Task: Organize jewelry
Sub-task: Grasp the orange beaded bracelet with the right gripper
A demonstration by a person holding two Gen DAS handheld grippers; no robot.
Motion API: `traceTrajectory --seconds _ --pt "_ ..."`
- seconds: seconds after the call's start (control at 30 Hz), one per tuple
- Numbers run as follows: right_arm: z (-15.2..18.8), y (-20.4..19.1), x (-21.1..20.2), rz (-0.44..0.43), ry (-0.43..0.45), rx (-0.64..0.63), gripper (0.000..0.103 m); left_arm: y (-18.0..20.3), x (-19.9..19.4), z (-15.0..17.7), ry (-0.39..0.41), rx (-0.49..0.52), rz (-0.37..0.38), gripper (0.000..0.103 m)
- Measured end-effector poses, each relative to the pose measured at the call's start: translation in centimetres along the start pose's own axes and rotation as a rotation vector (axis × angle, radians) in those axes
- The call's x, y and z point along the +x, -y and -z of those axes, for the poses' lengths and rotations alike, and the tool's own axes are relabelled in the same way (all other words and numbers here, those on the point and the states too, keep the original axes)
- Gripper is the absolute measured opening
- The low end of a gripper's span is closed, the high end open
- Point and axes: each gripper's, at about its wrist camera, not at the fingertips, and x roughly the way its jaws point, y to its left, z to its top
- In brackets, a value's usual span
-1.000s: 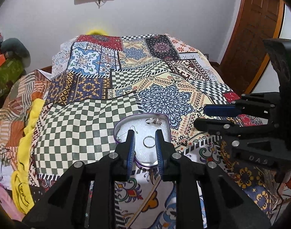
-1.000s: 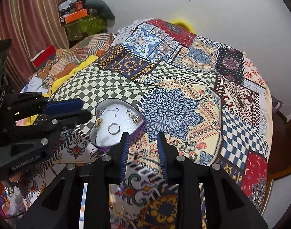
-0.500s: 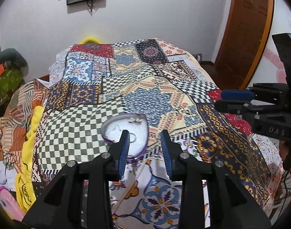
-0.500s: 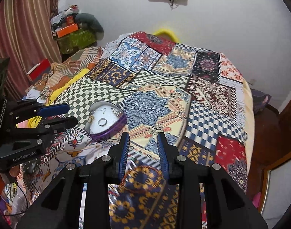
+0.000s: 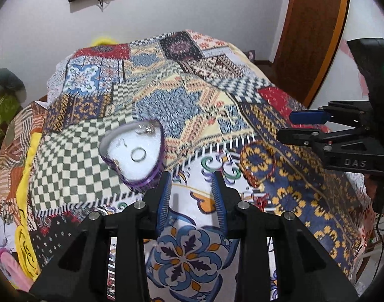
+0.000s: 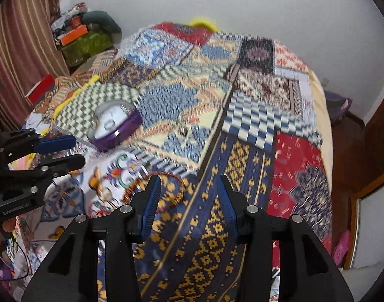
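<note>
On the bed (image 5: 181, 105), up and to the left of the left tongs (image 5: 192, 201), sits the heart-shaped purple box (image 5: 134, 151), lid off, its pale lining showing. A plain ring (image 5: 138, 155) lies near the middle of the lining; a thin hooked earring (image 5: 122, 143) is just left of and above it, and another small silver piece (image 5: 145, 130) rests near the box's far rim, too blurred to name. So part of the jewelry looks to be already stowed.

The left tongs stand apart with nothing between them, hovering over the white floral patch of the bedspread, just to the right of and nearer than the box.

Further right, between the two pairs of tongs, a red beaded bracelet (image 5: 257, 163) lies loose on the blue-and-yellow patch, well outside the box. In the right wrist view the same bracelet (image 6: 156, 191) sits just beyond the left finger of the right tongs (image 6: 189, 201), partly behind it. A smaller red tangle (image 5: 261, 202) near the left tongs' right finger may be another piece; I cannot tell.

The right tongs are also spread wide and hold nothing, poised low over the blue patch, with the box (image 6: 116, 125) well off to their upper left.

My reading: the sorting is partly done, and at least the bracelet is left to carry into the box.
</note>
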Motion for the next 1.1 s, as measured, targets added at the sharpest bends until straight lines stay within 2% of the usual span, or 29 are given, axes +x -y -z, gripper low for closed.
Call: traceTrajectory --seconds 0.17,0.27,0.4,0.53,0.63,1.1 --pt "0.9 0.2 2.0 -0.034 -0.052 0.017 0.042 0.3 0.8 1.2 -0.025 0.009 -0.011 0.033" --pt "1.1 0.0 2.3 -0.041 -0.044 0.012 0.042 0.4 0.9 1.8 -0.034 0.015 -0.010 0.033" --pt "1.1 -0.2 2.4 -0.067 -0.039 0.010 0.023 0.5 0.7 2.4 -0.041 0.013 0.013 0.033" --pt "1.2 -0.8 2.5 -0.065 -0.030 -0.007 0.011 1.0 0.8 2.5 -0.039 0.021 0.019 0.033" --pt "1.3 -1.6 2.5 -0.042 -0.017 -0.032 0.007 1.4 1.1 2.4 -0.046 0.025 0.030 0.033" --pt "2.2 -1.3 0.7 -0.024 0.015 -0.045 0.006 2.8 2.1 1.5 -0.052 0.016 0.084 0.033"
